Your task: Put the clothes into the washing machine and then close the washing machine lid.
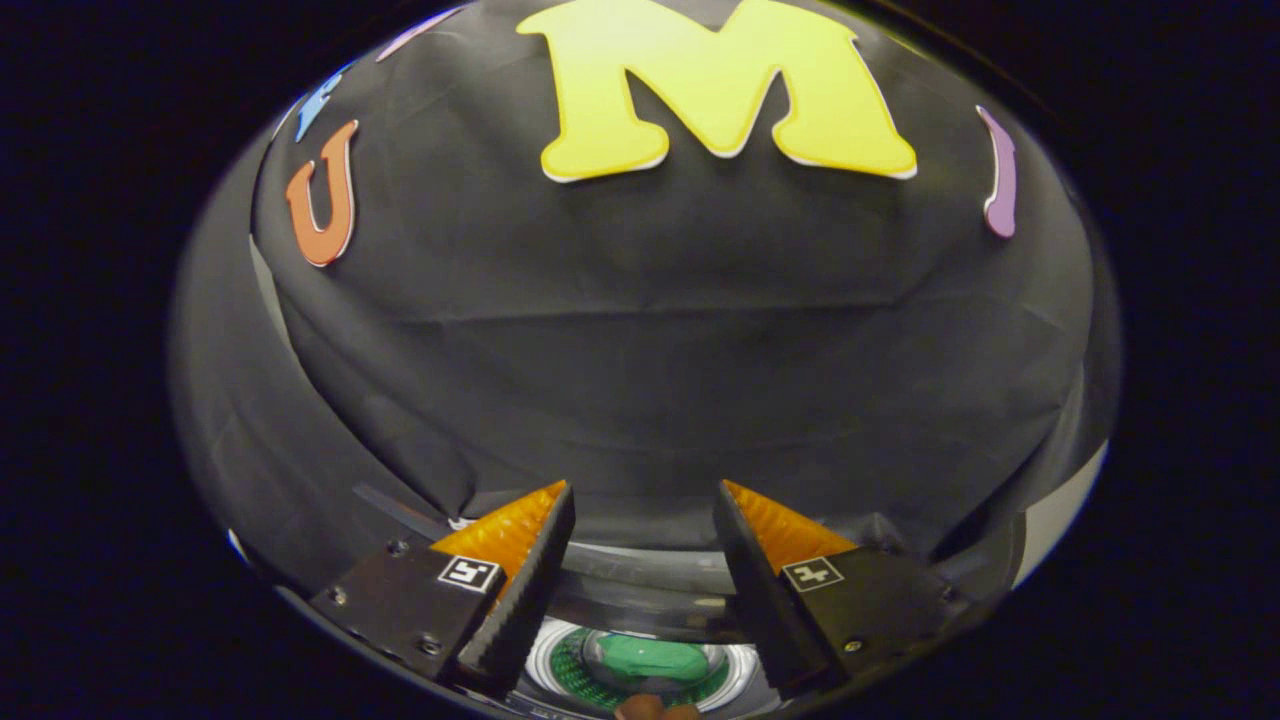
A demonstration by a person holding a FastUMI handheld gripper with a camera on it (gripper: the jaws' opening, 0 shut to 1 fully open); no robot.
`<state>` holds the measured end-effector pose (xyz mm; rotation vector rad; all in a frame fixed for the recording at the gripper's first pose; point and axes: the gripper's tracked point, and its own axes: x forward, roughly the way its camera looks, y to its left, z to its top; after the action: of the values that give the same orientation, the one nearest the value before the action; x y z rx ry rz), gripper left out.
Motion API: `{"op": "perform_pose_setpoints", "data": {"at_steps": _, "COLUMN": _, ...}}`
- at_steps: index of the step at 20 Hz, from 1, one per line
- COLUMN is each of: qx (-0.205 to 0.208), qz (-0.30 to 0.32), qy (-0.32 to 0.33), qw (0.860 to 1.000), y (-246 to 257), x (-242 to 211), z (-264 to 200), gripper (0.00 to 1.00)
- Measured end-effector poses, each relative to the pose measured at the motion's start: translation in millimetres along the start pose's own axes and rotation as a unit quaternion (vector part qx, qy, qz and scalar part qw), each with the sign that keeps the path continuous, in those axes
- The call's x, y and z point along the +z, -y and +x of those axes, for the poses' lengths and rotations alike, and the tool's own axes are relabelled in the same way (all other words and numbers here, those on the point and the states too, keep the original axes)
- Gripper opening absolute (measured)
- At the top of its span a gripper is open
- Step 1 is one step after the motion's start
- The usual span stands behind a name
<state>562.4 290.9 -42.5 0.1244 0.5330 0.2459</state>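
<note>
Green cloth, the clothes [648,660], sits down inside the washing machine [640,600] drum, low between our tool's [641,510] two fingers and below their tips. We see the tool spread wide, nothing pinched, nothing touching either finger [520,590]. Drum opening shows as a pale ring around the green bundle, with a darker rim band just ahead of it, running between the fingers. Beyond the fingertips we only get the black cloth wall of the booth. Small brownish thing at the very bottom, below the clothes: we can't tell what it is. Lid position: can't tell.
</note>
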Motion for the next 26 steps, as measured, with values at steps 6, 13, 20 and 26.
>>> {"op": "perform_pose_setpoints", "data": {"at_steps": 6, "qx": 0.0, "qz": -0.013, "qy": 0.008, "qw": 1.0, "y": 2.0, "x": -3.1, "z": 2.6, "gripper": 0.89}}
{"op": "perform_pose_setpoints", "data": {"at_steps": 13, "qx": -0.014, "qz": -0.011, "qy": 0.065, "qw": 0.998, "y": 0.8, "x": -4.5, "z": -10.6, "gripper": 0.9}}
{"op": "perform_pose_setpoints", "data": {"at_steps": 20, "qx": -0.014, "qz": -0.021, "qy": 0.099, "qw": 0.995, "y": -2.4, "x": -29.1, "z": -37.9, "gripper": 0.9}}
{"op": "perform_pose_setpoints", "data": {"at_steps": 26, "qx": -0.004, "qz": -0.026, "qy": 0.122, "qw": 0.992, "y": -12.2, "x": -70.0, "z": -67.6, "gripper": 0.89}}
